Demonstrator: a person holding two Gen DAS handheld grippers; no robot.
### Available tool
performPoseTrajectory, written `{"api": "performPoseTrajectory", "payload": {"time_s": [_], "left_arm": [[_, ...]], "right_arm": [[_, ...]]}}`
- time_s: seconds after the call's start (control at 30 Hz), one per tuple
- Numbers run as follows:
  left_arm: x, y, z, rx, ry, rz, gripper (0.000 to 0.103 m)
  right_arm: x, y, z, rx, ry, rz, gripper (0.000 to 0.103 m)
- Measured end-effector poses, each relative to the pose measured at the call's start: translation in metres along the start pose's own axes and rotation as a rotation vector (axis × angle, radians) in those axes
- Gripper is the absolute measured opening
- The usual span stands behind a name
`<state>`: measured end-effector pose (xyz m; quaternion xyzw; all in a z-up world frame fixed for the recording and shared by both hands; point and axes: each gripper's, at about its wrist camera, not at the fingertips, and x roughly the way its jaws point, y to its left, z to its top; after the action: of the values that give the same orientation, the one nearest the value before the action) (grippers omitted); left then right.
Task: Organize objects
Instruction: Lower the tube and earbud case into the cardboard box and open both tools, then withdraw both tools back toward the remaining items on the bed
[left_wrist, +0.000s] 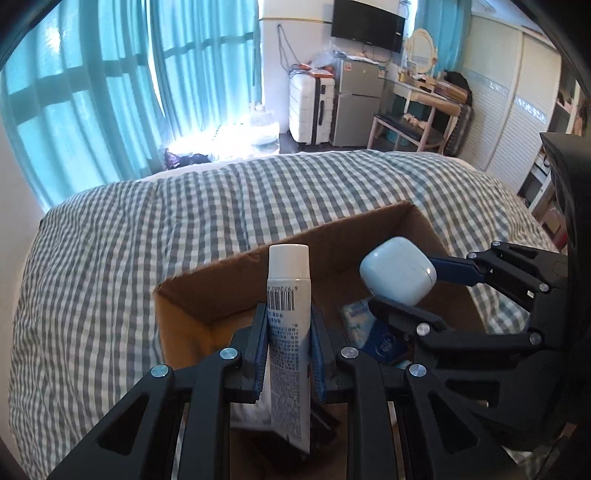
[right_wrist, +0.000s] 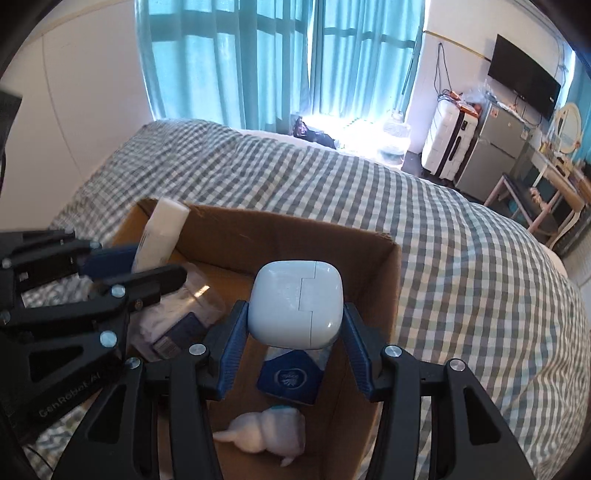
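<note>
We've got the left gripper (left_wrist: 288, 332) clamping the tube (left_wrist: 290, 295) and the right gripper (right_wrist: 295, 332) squeezing the earbud case (right_wrist: 295, 302), both above the cardboard box (right_wrist: 384, 295). The smooth case could slip out and bounce onto the bed (right_wrist: 461, 258).

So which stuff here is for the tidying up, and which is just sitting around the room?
For tidying:
white tube held by the left gripper
white case held by the right gripper
cardboard box

Just lying about:
suitcase
small fridge
television
</note>
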<state>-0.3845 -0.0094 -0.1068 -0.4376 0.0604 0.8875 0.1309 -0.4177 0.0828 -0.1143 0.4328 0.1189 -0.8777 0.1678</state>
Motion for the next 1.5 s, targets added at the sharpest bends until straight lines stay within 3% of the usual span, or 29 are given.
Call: {"api": "performPoseTrajectory", "payload": {"time_s": [0.23,0.37,0.43,0.5,0.6,0.73,0.87,1.13,1.23,1.5], "left_arm": [[0.007,-0.009,-0.001,0.028,-0.015,0.006,0.022],[-0.006,-0.016,0.004,0.037,0.003,0.01,0.026],[-0.02,-0.016,0.007,0.026,0.0,0.012,0.039],[-0.038,-0.014,0.011,0.016,-0.016,0.019,0.066],[-0.082,-0.017,0.014,0.002,-0.083,0.035,0.078],[-0.132,-0.025,0.013,-0.004,-0.129,0.062,0.082],[-0.183,-0.031,0.006,-0.031,-0.19,0.083,0.094],[-0.264,-0.047,-0.026,-0.046,-0.282,0.15,0.1],[-0.281,-0.048,-0.041,-0.062,-0.296,0.174,0.101],[-0.281,-0.041,-0.098,-0.128,-0.275,0.183,0.102]], "right_arm": [[-0.001,-0.004,-0.012,-0.007,-0.017,0.003,0.05],[-0.023,-0.006,-0.011,-0.017,-0.074,-0.03,0.064],[-0.038,-0.008,-0.011,-0.025,-0.107,-0.037,0.069],[-0.054,-0.012,-0.009,-0.036,-0.128,-0.056,0.07],[-0.089,-0.015,-0.01,-0.029,-0.165,-0.058,0.074],[-0.147,-0.013,-0.012,-0.013,-0.225,-0.053,0.079],[-0.203,-0.007,-0.016,-0.003,-0.274,-0.037,0.082],[-0.295,0.018,-0.049,-0.028,-0.388,-0.086,0.1],[-0.315,0.021,-0.069,-0.036,-0.418,-0.1,0.101],[-0.314,0.022,-0.121,-0.055,-0.411,-0.095,0.101]]}}
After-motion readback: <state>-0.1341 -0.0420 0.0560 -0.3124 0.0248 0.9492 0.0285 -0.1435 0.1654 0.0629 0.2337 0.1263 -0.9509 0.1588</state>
